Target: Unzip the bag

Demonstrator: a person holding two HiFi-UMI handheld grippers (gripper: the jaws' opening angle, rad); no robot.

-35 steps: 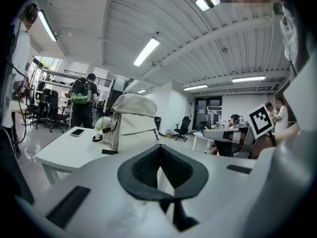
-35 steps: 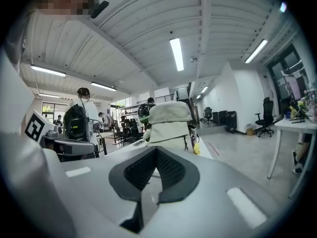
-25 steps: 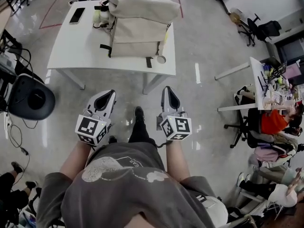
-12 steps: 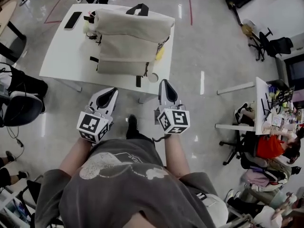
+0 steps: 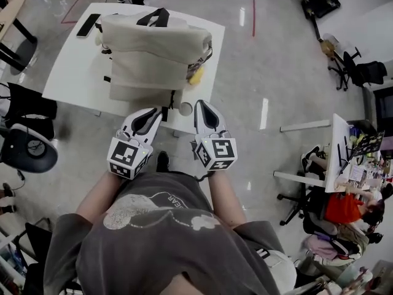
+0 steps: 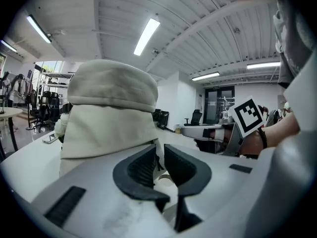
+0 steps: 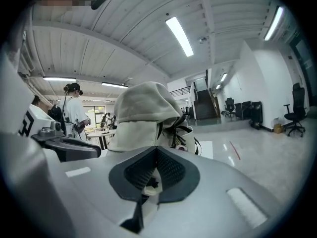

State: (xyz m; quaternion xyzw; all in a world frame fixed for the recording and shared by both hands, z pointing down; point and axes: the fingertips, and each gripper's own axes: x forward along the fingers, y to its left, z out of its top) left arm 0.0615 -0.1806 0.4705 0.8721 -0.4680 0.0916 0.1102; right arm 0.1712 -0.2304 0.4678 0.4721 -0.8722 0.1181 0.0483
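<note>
While both forearms reached forward and down from a grey T-shirt [image 5: 153, 226], 2 grippers were held side by side at the near edge of a white table [image 5: 70, 72], tips toward the bag.

Item 1. Left gripper [image 5: 153, 114]: angled inward, toward the person's right. Its jaws stood a narrow slit apart and were opening, with nothing pressed between the pads. Along the left gripper [image 6: 159, 155] only the bag's lower front and a dark strap [image 6: 157, 163] beyond showed through the slit.

Item 2. Right gripper [image 5: 201, 108]: pointed nearly straight ahead, just beside a small round white object [image 5: 186, 108] at the table edge. The right gripper [image 7: 156, 157] was closed pad to pad and carried nothing.

Item 3. Beige backpack [image 5: 153, 54]: upright on the table, with a rolled top, a black carry handle [image 5: 153, 17] uppermost and black straps down the front. The backpack [image 6: 109, 108] filled the middle of the left gripper view, and the backpack [image 7: 143, 113] likewise the right; it was near both grippers and held by neither. Its zip could not be made out in any view.

Item 4. Sundries: a dark phone [image 5: 88, 24] at the table's far left corner, and a yellow object [image 5: 196, 75] against the bag's right side, kind unclear.

Hidden: both hands lay behind the marker cubes [image 5: 129, 158]; the bag covered the table's middle.
</note>
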